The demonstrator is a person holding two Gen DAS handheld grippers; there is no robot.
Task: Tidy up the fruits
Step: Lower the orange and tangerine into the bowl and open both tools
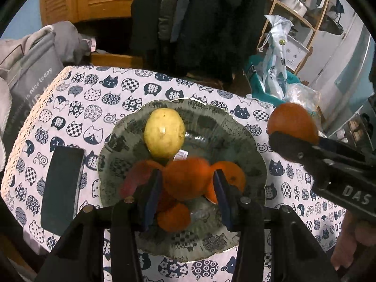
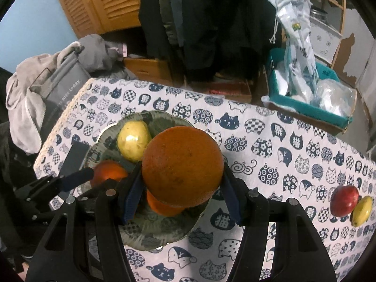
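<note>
A grey-green patterned plate (image 1: pixel 206 122) sits on the cat-print tablecloth and holds a yellow-green fruit (image 1: pixel 164 132) and several oranges. My left gripper (image 1: pixel 186 182) hovers over the plate, its jaws around an orange (image 1: pixel 186 178). My right gripper (image 2: pixel 181 183) is shut on a large orange (image 2: pixel 182 165) and holds it above the plate's (image 2: pixel 150 232) right side; it also shows in the left wrist view (image 1: pixel 291 122). A red apple (image 2: pixel 344 201) and a lemon (image 2: pixel 363 210) lie on the cloth at far right.
A dark phone (image 1: pixel 62 188) lies left of the plate. A grey bag and clothes (image 2: pixel 47 89) pile at the table's left end. A teal box with plastic bags (image 2: pixel 310 94) stands beyond the far edge. Dark coats hang behind.
</note>
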